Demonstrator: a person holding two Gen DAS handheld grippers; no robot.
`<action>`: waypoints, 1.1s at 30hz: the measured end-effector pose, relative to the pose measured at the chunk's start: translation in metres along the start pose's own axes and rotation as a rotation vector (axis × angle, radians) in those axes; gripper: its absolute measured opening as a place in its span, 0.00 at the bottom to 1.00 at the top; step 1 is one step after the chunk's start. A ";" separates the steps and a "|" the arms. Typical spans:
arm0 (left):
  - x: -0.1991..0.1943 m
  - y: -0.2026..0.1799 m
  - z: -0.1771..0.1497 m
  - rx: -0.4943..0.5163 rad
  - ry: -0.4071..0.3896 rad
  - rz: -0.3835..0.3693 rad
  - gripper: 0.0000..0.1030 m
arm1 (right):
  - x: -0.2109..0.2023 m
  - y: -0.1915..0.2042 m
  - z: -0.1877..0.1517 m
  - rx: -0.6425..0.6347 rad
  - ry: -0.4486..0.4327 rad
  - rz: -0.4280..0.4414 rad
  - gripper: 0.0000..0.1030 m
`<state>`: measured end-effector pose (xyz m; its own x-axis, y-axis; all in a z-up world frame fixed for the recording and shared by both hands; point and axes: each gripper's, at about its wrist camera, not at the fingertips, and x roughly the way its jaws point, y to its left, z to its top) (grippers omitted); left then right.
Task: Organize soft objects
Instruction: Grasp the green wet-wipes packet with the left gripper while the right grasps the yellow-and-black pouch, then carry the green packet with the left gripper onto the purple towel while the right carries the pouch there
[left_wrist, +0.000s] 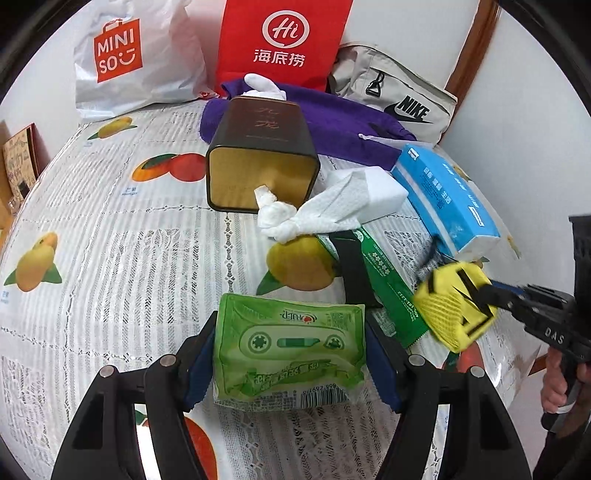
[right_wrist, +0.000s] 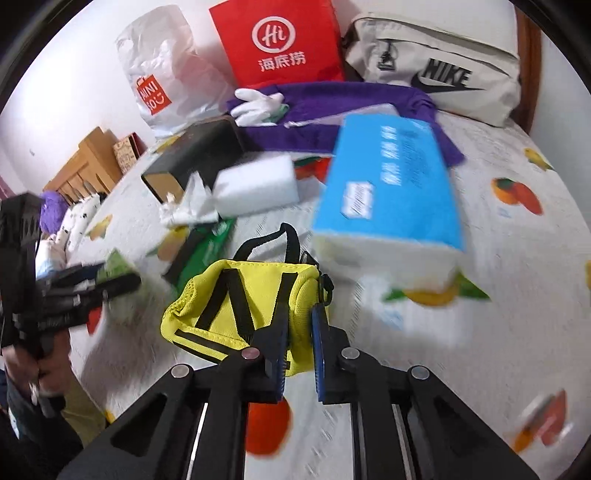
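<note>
My left gripper (left_wrist: 291, 354) is shut on a green tissue pack (left_wrist: 288, 354), held just above the fruit-print tablecloth (left_wrist: 110, 258). My right gripper (right_wrist: 299, 332) is shut on a yellow mesh pouch (right_wrist: 243, 306) with black straps and holds it off the table; the pouch (left_wrist: 454, 302) and that gripper (left_wrist: 495, 295) also show in the left wrist view at the right. A blue tissue pack (right_wrist: 391, 177) lies just beyond the pouch. A white sponge block (left_wrist: 373, 192), a knotted white cloth (left_wrist: 291, 218) and a purple cloth (left_wrist: 332, 125) lie farther back.
A dark tin box (left_wrist: 258, 155) lies on its side mid-table. A green sachet (left_wrist: 384, 280) lies between the grippers. A Miniso bag (left_wrist: 129, 55), a red Haidilao bag (left_wrist: 284, 40) and a grey Nike bag (left_wrist: 399, 99) stand along the back wall.
</note>
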<state>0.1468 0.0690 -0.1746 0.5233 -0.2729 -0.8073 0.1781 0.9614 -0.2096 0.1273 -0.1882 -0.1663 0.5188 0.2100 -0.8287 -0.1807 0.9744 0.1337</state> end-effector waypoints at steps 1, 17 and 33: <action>0.000 0.000 0.000 0.000 -0.001 0.003 0.68 | -0.001 -0.002 -0.003 -0.005 0.006 -0.011 0.12; 0.006 0.005 -0.003 -0.007 -0.033 0.089 0.68 | 0.012 -0.017 -0.011 0.007 -0.047 -0.018 0.28; -0.010 -0.003 0.013 -0.025 -0.065 0.099 0.67 | -0.023 -0.037 -0.011 0.026 -0.094 -0.025 0.26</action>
<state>0.1519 0.0688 -0.1588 0.5906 -0.1772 -0.7873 0.1021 0.9842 -0.1448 0.1123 -0.2297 -0.1582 0.5990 0.1905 -0.7777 -0.1453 0.9810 0.1284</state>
